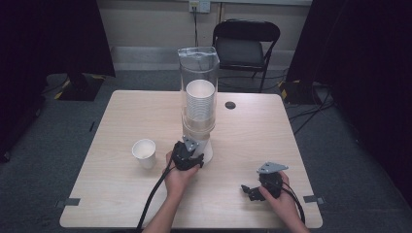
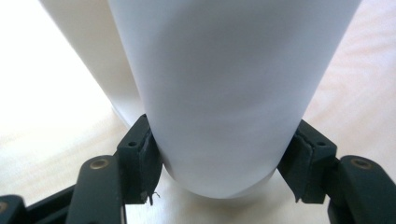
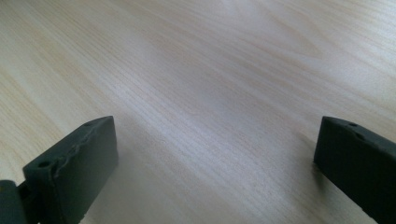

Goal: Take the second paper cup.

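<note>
we have the left gripper (image 1: 193, 156) with its fingers (image 2: 140, 161) clamped on a white paper cup (image 2: 229, 93) under the cup dispenser (image 1: 198, 97). the right gripper (image 1: 252, 191) rests wide open, empty, on the desk (image 1: 121, 194). next we judge: draw the cup down, clear.

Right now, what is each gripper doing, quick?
Left gripper: closed on a white paper cup at the foot of the cup dispenser.
Right gripper: open, holding nothing, over the table.

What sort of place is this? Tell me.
Probably a lab or recording room: black curtains at the sides, cables across grey carpet, a folding chair and one wooden table holding a cup dispenser.
</note>
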Available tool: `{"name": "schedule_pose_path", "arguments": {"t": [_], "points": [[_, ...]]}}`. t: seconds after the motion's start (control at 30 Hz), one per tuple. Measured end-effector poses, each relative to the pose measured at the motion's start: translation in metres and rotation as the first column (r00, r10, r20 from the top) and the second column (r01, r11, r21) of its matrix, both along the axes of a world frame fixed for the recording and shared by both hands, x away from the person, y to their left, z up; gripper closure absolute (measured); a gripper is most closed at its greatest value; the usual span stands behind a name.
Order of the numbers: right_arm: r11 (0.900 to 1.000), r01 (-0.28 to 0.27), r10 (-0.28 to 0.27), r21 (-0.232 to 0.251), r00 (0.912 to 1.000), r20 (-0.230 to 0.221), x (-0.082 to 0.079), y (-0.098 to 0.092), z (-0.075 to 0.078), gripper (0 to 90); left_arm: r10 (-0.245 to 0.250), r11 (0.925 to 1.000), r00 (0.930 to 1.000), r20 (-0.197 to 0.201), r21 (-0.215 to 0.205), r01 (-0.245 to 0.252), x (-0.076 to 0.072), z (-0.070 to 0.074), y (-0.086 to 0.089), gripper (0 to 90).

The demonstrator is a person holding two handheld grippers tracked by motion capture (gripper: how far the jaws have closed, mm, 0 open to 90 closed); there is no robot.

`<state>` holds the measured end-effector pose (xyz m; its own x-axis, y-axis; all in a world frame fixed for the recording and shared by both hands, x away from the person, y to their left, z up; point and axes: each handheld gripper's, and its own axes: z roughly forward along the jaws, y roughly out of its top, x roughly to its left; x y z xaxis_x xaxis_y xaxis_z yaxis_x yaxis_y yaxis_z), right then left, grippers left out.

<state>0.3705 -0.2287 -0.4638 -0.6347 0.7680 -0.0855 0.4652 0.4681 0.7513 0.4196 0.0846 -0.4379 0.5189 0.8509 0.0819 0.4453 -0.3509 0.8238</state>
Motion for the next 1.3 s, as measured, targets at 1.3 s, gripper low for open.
{"name": "schedule_pose_path", "arguments": {"t": [1.3], "points": [[0.980,-0.195,0.196,-0.026,0.9781,0.068,-0.005,0.096,0.027,15.5,-0.455,0.8891,0.8876,-0.074,0.023,0.457,-0.058,-0.030,0.005,15.9]]}}
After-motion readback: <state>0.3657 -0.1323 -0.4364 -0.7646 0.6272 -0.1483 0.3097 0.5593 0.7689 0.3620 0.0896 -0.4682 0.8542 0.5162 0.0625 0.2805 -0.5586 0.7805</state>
